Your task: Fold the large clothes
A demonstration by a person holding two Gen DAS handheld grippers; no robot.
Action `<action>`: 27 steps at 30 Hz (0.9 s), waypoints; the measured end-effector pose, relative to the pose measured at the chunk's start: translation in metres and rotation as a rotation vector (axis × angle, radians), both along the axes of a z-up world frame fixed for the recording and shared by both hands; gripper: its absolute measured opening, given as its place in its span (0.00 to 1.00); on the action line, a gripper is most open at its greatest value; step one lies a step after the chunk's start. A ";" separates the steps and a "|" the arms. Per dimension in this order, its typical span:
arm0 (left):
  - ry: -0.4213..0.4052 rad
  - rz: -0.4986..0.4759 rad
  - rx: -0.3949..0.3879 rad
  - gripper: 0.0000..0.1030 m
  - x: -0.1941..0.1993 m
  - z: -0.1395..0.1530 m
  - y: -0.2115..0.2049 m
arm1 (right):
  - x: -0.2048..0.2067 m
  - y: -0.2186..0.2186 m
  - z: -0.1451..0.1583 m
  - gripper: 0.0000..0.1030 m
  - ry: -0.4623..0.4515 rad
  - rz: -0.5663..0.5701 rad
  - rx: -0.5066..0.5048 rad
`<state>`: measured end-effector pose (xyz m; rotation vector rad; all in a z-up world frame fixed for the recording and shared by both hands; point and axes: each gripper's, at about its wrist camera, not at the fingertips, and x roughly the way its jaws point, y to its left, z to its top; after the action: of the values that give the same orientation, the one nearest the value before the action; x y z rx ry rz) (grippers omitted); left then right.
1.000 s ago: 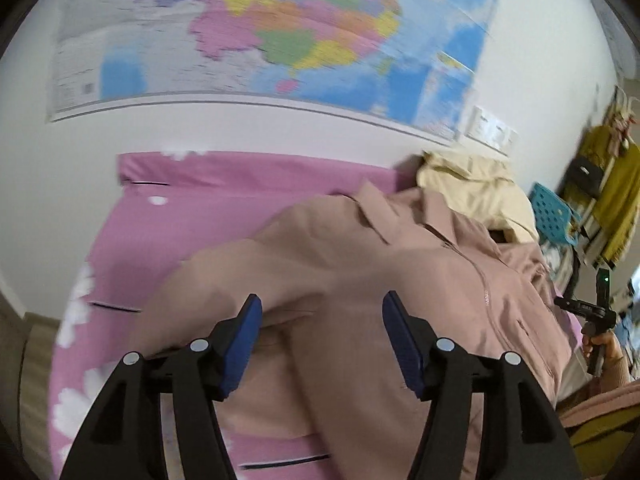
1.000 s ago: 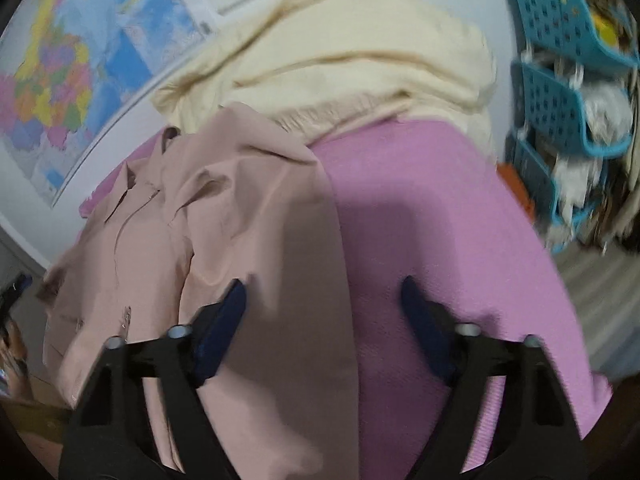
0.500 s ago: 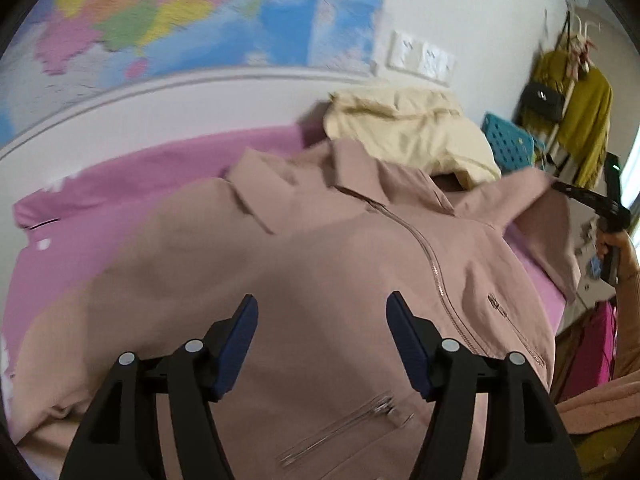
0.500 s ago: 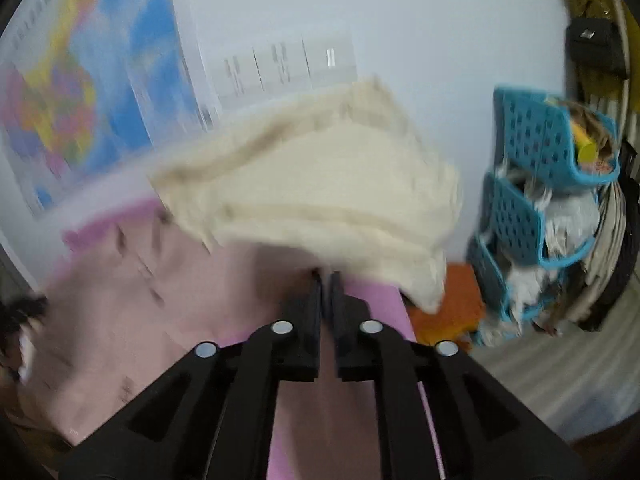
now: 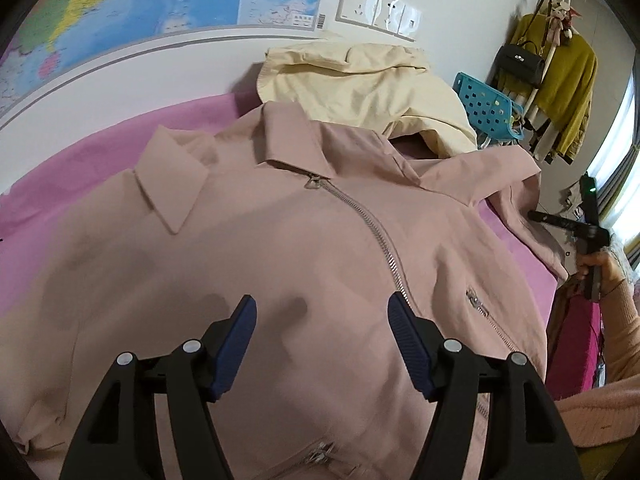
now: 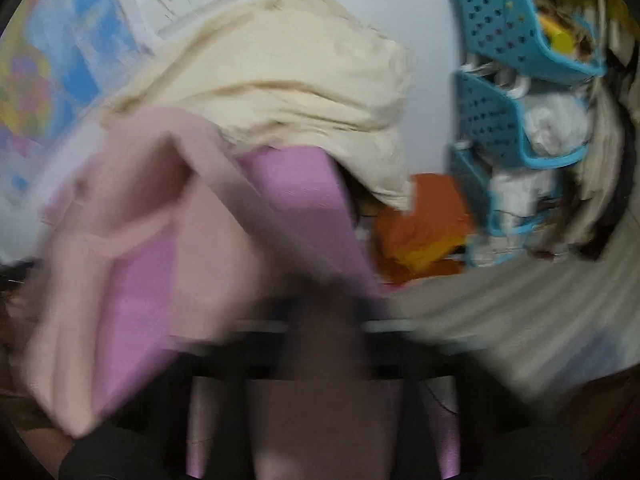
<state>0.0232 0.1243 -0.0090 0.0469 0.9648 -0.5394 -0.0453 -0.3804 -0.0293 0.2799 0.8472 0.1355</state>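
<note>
Dusty-pink zip-front jacket (image 5: pixel 304 248) lay spread on the pink bedsheet (image 5: pixel 100 152); right gripper (image 5: pixel 536 216), at 3 o'clock, apparently pinched its sleeve for folding inward, while left gripper (image 5: pixel 322 308) hovered wide, empty.

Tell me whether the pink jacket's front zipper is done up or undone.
Done up. On the pink jacket the zipper runs closed from the collar down the front, with both panels joined.

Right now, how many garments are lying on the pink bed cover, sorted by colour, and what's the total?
Dusty pink: 1, the zip-up jacket
Cream: 1, the crumpled garment behind its collar
Total: 2, on the bed cover
</note>
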 end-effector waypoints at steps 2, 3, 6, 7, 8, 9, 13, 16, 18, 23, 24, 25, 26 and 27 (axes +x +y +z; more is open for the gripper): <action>-0.001 -0.018 -0.007 0.64 0.001 0.002 -0.006 | -0.016 0.012 0.034 0.04 -0.072 0.088 -0.010; -0.007 -0.031 -0.010 0.64 0.001 0.004 -0.010 | -0.022 0.017 0.044 0.04 -0.088 0.124 -0.026; -0.017 -0.060 -0.026 0.65 0.001 0.008 -0.017 | -0.047 0.062 0.095 0.04 -0.154 0.325 -0.050; -0.017 -0.069 -0.037 0.65 0.001 0.009 -0.019 | -0.052 0.078 0.108 0.04 -0.175 0.385 -0.056; -0.015 -0.079 -0.047 0.65 0.002 0.010 -0.021 | -0.060 0.100 0.125 0.04 -0.203 0.468 -0.057; -0.014 -0.090 -0.062 0.65 0.002 0.012 -0.022 | -0.063 0.113 0.136 0.04 -0.229 0.517 -0.050; -0.013 -0.124 -0.139 0.65 0.001 0.022 -0.024 | -0.070 0.184 0.179 0.04 -0.320 0.752 -0.001; -0.053 -0.132 -0.200 0.65 -0.007 0.038 -0.013 | -0.055 0.233 0.196 0.05 -0.354 0.863 0.015; -0.098 -0.110 -0.244 0.68 -0.016 0.052 0.006 | -0.036 0.261 0.198 0.07 -0.345 0.917 0.046; -0.196 0.014 -0.244 0.70 -0.045 0.070 0.064 | 0.027 0.327 0.171 0.09 -0.231 0.955 0.127; -0.196 0.025 -0.226 0.70 -0.049 0.070 0.070 | 0.040 0.343 0.160 0.09 -0.195 0.956 0.126; -0.195 0.032 -0.209 0.70 -0.053 0.070 0.074 | 0.050 0.356 0.151 0.09 -0.158 0.954 0.141; -0.196 0.026 -0.198 0.70 -0.059 0.070 0.074 | 0.059 0.368 0.141 0.09 -0.124 0.957 0.144; -0.198 0.012 -0.194 0.71 -0.062 0.070 0.073 | 0.068 0.383 0.127 0.09 -0.096 0.942 0.116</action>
<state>-0.0387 0.1975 0.0608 -0.0779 0.7169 -0.6033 0.0226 0.0030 0.0981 -0.0396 0.8200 1.0700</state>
